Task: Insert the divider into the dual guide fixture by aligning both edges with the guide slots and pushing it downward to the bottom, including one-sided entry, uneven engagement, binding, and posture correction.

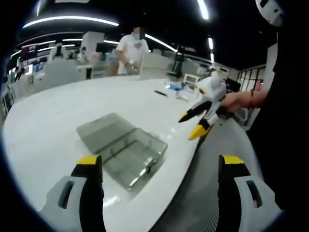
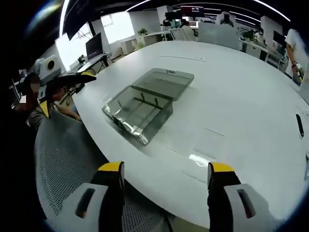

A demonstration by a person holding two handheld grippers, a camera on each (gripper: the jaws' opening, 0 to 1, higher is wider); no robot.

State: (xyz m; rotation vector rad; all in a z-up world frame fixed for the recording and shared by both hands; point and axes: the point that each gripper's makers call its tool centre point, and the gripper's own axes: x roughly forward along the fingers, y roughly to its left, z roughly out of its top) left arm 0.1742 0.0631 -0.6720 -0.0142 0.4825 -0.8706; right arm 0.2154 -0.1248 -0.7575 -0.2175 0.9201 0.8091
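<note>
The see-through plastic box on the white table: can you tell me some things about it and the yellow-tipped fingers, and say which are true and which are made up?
1. The clear plastic box has its lid open. True.
2. The box sits on the round white table. True.
3. The right gripper is holding the box. False: its fingers are open and empty, short of the table edge.
4. The left gripper is shut. False: its fingers stand wide apart.
5. The box is full of red balls. False: only thin dividers show inside.

A big white table (image 1: 63, 121) curves round. Near its far edge lie a small black thing (image 1: 161, 93) and some clutter (image 1: 179, 87). Past the far edge stands a person in white (image 1: 131, 50). White chairs (image 2: 227, 19) stand beyond.
</note>
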